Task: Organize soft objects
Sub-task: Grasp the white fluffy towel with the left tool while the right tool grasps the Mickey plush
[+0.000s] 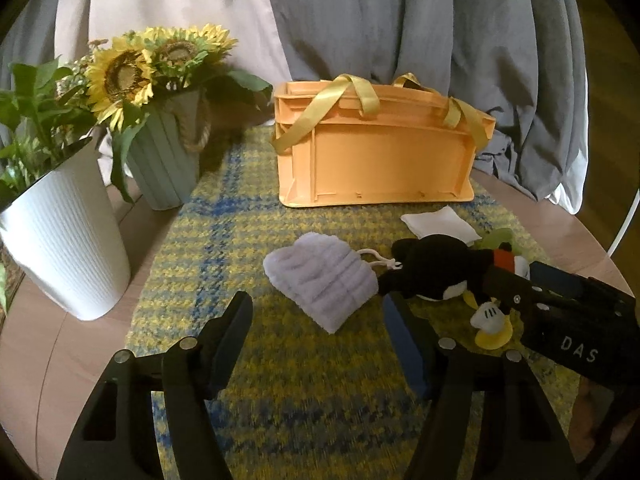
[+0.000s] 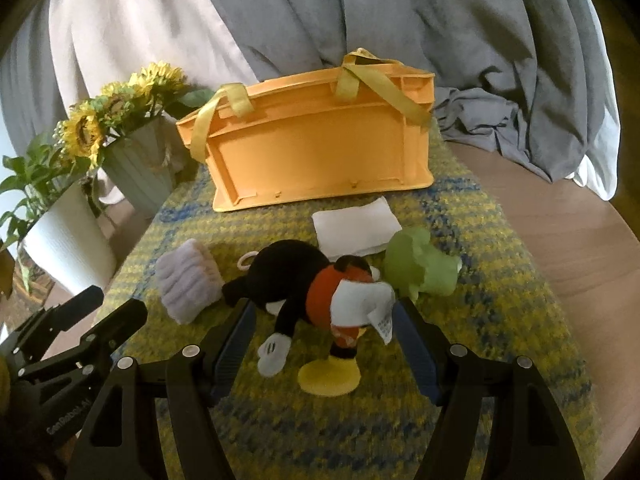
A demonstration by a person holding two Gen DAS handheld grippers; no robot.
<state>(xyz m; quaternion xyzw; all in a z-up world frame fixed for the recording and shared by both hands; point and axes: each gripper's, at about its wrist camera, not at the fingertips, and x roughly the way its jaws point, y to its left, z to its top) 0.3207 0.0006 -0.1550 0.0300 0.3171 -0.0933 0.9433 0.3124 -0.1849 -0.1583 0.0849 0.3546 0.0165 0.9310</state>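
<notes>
The orange crate (image 2: 320, 152) with yellow ribbon handles stands at the back of the plaid mat (image 2: 480, 300) on the worktop; rigid and open-topped, it looks like the place for the soft things. In front of it lie four: the black mouse plush (image 2: 296, 276), light and floppy, best pinched across its red middle; the lavender towel (image 1: 324, 280), squashy, taken at its thick folded edge; the green plush (image 2: 420, 268); the thin white cloth (image 2: 356, 220), likely to slip. My right tool (image 2: 324, 344) stands half open around the mouse's legs, not gripping. My left tool (image 1: 316, 348) is open and empty, near the towel.
</notes>
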